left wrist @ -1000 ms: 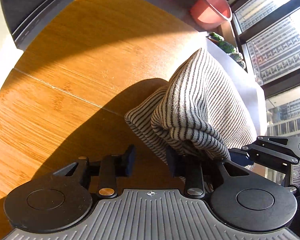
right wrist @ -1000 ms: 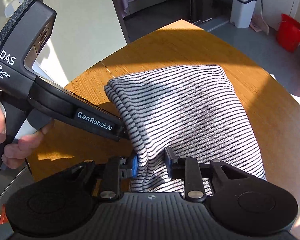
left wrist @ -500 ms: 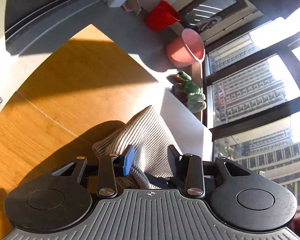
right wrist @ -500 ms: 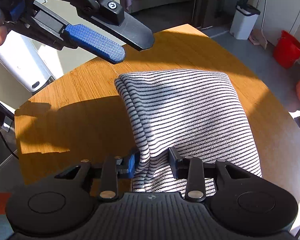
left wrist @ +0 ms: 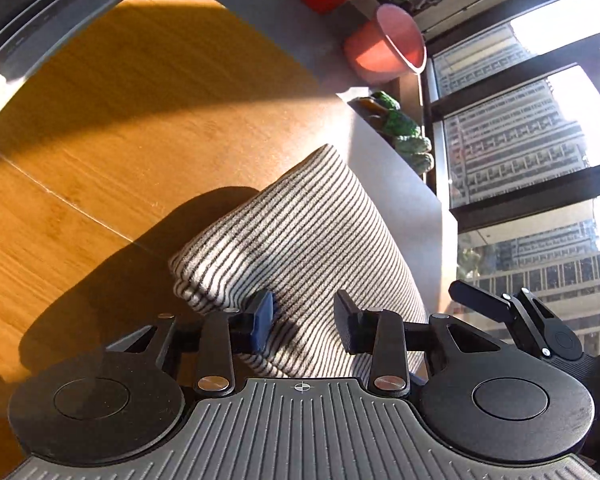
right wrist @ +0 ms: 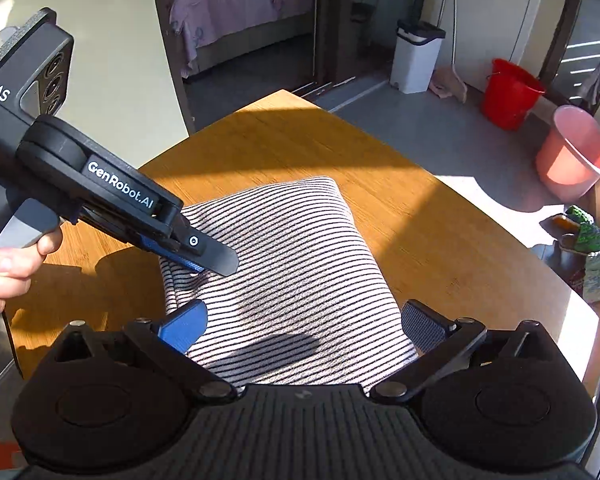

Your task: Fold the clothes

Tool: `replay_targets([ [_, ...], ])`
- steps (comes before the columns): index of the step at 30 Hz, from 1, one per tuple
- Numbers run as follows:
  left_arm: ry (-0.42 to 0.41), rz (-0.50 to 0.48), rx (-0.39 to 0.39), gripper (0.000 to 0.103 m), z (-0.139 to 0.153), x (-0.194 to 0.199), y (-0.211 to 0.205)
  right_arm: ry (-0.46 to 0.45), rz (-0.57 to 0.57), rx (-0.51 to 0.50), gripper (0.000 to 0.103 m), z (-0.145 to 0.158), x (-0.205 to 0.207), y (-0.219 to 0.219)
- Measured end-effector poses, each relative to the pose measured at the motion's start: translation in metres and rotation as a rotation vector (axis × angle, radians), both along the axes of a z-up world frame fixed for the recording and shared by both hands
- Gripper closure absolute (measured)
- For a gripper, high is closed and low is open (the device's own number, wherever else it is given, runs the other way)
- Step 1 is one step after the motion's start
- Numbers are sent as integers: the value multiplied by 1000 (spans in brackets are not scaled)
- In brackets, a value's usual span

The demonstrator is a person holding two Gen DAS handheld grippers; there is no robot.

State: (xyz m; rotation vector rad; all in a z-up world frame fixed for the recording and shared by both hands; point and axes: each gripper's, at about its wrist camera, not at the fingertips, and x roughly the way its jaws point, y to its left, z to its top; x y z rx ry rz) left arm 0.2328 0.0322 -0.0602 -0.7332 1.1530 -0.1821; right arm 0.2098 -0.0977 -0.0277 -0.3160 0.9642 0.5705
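A black-and-white striped garment (right wrist: 292, 248) lies folded flat on the round wooden table (right wrist: 440, 216). My right gripper (right wrist: 300, 320) hangs over its near edge. Its jaws are opening wide, with the cloth beneath them and neither pad on it. My left gripper (right wrist: 216, 264) reaches in from the left, its fingertips at the garment's left folded edge. In the left wrist view the garment (left wrist: 308, 240) runs under and between the left gripper (left wrist: 304, 322), whose jaws are narrowing slightly without pressing the cloth. One right finger (left wrist: 476, 302) shows at the right.
A person's hand (right wrist: 8, 268) holds the left gripper's handle. On the floor beyond the table are a pink bucket (right wrist: 572, 160), a red bucket (right wrist: 508, 92) and a white bin (right wrist: 416, 60). Green knitted items (right wrist: 596, 248) sit past the table's right edge.
My right gripper let go of the garment's near edge and spread wide. My left gripper lifted off, then came back down onto the left edge. The garment now lies flat.
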Motion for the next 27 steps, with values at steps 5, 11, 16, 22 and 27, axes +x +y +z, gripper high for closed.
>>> replay_targets([
  [5,12,4,1,65,-4,3,0,206,-90,-91,0,-50,34,-3],
  [11,19,10,-11,65,-10,5,2,210,-104,-85,0,-54,36,-1],
  [16,17,11,-10,65,-11,3,4,208,-126,-84,0,-55,34,1],
  [22,16,17,-36,72,-18,8,13,174,-230,-47,0,-57,18,-2],
  [27,22,24,-33,82,-23,17,23,231,-341,44,0,-65,12,-6],
])
